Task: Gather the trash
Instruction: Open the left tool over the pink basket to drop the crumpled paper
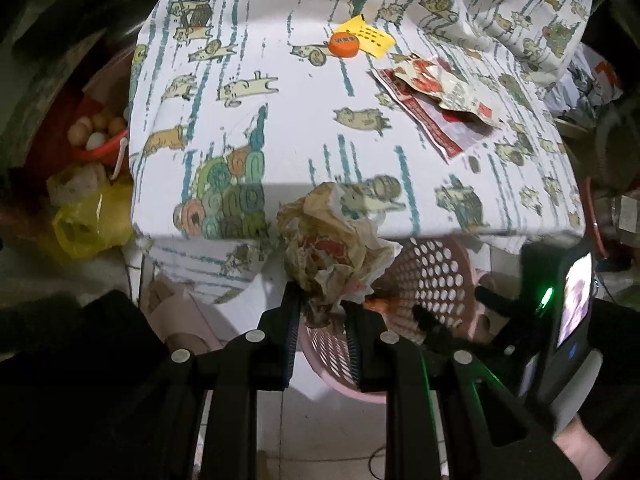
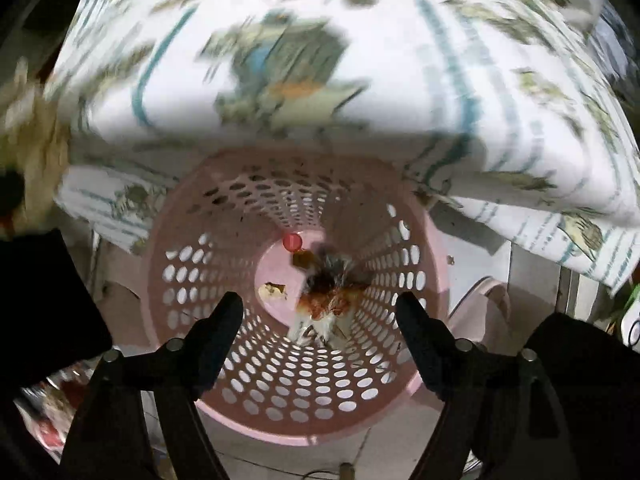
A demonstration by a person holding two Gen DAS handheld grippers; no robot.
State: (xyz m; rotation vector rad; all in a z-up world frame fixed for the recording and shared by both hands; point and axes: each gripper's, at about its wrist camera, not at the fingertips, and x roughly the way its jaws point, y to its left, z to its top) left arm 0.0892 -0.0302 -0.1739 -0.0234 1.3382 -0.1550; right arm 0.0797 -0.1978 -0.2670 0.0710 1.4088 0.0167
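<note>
Left wrist view: the left gripper (image 1: 324,300) was pinched on a crumpled paper wrapper (image 1: 334,248), tan and white with red print, the wad bulging out above the fingertips. Just beyond and below it stood the pink perforated basket (image 1: 436,276), tucked against the edge of a table covered by a cartoon-print cloth (image 1: 256,120). Still on the cloth, well apart from the gripper: an orange bottle cap (image 1: 343,44) touching a yellow paper scrap (image 1: 370,36), and a red-and-white torn packet (image 1: 436,100) nearer the right side. A yellow plastic bag (image 1: 90,220) lay on the floor to the left. Right wrist view (blurred toward the top): the right gripper (image 2: 320,312) pointed down into the basket (image 2: 432,240), fingers spread wide, nothing between them. On the basket floor lay a brown-and-white wrapper (image 2: 328,292), a small red cap (image 2: 292,242) and a pale scrap (image 2: 272,290).
</note>
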